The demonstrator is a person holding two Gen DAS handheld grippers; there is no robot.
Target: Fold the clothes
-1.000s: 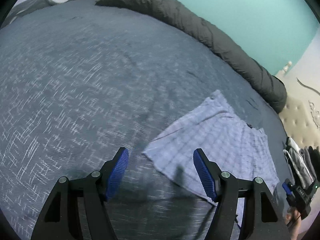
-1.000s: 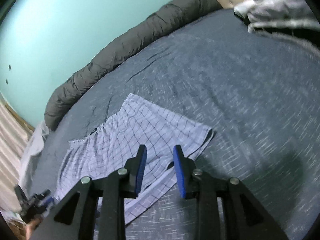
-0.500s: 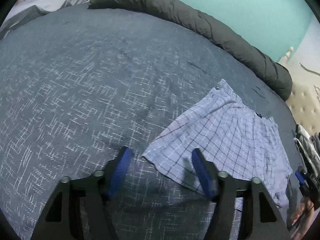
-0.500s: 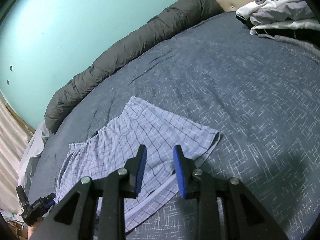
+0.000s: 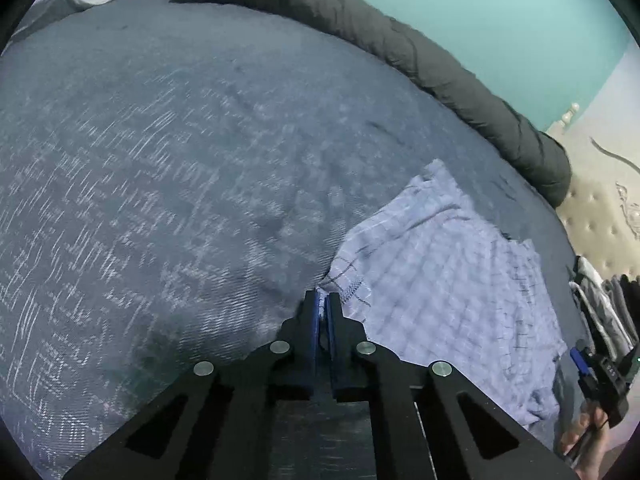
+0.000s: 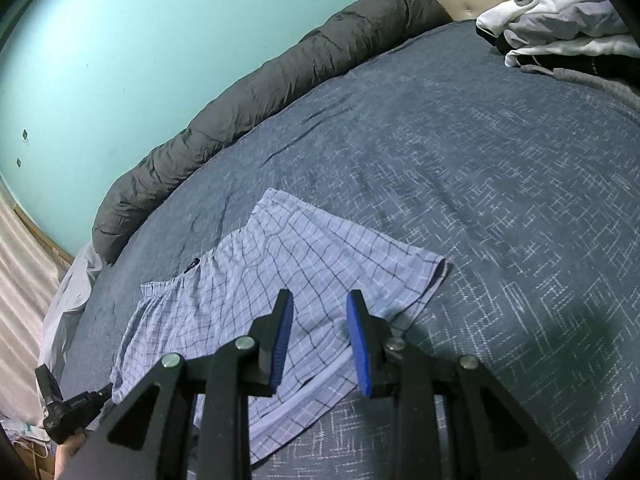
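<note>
Light blue checked shorts [image 5: 448, 280] lie spread on the dark blue patterned bedspread [image 5: 160, 184]. My left gripper [image 5: 321, 300] is shut on the near corner of the shorts' hem, and the cloth rises slightly at the pinch. In the right wrist view the same shorts [image 6: 280, 264] lie flat. My right gripper [image 6: 318, 312] is open, hovering low over the shorts' near leg edge. The left gripper also shows at the far left in the right wrist view [image 6: 68, 408].
A rolled dark grey duvet [image 6: 256, 92] runs along the teal wall. A pile of folded grey and white clothes [image 6: 560, 20] sits at the bed's far right by the tufted headboard [image 5: 600, 216]. A pale sheet [image 6: 68, 292] hangs at the left.
My left gripper has closed from wide open onto the shorts' corner. My right gripper has stayed open and hardly moved.
</note>
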